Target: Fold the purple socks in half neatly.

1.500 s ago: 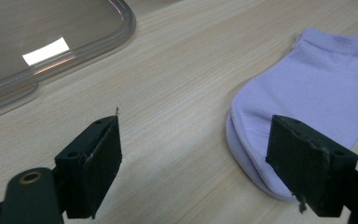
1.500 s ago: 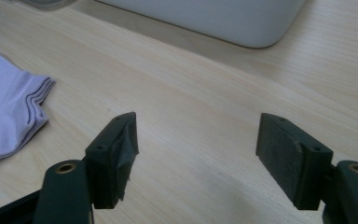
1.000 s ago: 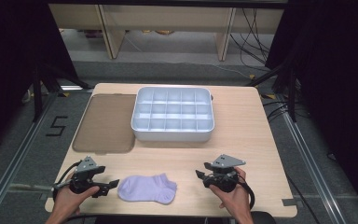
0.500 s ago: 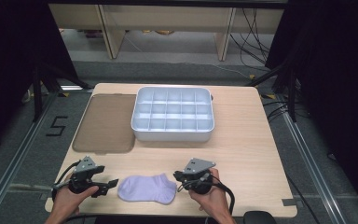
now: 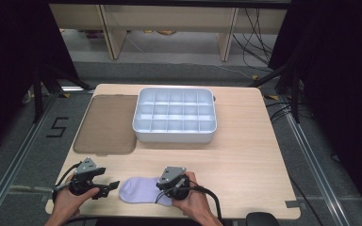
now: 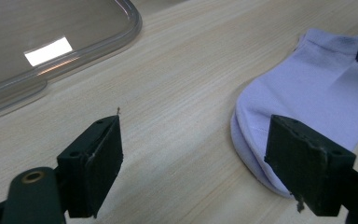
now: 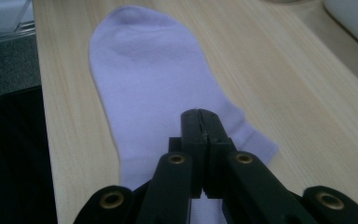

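A: Right gripper [image 5: 166,189] — fingers [image 7: 199,135] pressed together, having just been closing. They sit over the cuff end of the lilac sock [image 5: 140,190]; whether any fabric is pinched between them, cannot tell.

B: Left gripper [image 5: 108,187]?

A: Fingers [image 6: 95,161] spread wide, holding nothing; one finger reaches over the sock's toe end.

B: Sock's place?

A: Flat, at the surface's [image 5: 245,155] near edge, between the grippers.

B: Room around it?

A: Bare wood toward the right edge. Grey compartment tray [image 5: 174,116] toward the far edge, brown lid [image 5: 107,123] beside it, well apart from the sock.
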`<state>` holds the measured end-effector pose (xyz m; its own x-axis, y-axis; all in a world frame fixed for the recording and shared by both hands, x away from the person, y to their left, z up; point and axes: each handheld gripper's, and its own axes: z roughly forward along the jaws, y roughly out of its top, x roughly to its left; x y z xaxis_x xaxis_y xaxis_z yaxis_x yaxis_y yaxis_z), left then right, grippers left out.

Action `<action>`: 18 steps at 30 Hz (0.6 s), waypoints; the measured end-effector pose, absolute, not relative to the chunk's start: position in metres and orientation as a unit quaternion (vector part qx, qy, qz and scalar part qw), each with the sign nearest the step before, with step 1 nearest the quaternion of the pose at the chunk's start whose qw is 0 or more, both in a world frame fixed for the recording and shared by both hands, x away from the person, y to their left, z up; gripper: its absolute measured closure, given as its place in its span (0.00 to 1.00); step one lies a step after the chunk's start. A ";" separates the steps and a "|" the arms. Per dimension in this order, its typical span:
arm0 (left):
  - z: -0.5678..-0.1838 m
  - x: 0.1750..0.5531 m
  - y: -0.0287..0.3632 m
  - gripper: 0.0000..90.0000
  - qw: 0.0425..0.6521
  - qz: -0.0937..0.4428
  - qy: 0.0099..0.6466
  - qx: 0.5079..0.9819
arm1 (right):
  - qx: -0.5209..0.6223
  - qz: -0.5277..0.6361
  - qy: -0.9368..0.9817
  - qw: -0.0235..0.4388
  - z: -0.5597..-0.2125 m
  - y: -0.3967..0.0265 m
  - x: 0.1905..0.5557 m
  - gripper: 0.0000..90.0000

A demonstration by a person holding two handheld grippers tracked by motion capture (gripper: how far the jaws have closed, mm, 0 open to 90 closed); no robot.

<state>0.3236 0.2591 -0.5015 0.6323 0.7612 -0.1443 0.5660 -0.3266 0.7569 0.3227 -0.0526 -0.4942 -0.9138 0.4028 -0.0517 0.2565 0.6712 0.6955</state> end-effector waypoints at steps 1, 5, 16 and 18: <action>-0.501 0.323 0.259 0.20 0.404 0.119 0.412 0.808 | 0.180 0.361 0.910 0.101 -0.495 -0.050 0.323 1.00; -0.501 0.323 0.259 0.20 0.407 0.120 0.411 0.807 | 0.183 0.348 0.914 0.098 -0.499 -0.046 0.324 1.00; -0.500 0.323 0.261 0.20 0.407 0.115 0.409 0.808 | 0.194 0.330 0.919 0.098 -0.505 -0.052 0.328 1.00; -0.500 0.322 0.260 0.20 0.411 0.115 0.412 0.805 | 0.196 0.327 0.919 0.103 -0.505 -0.059 0.330 1.00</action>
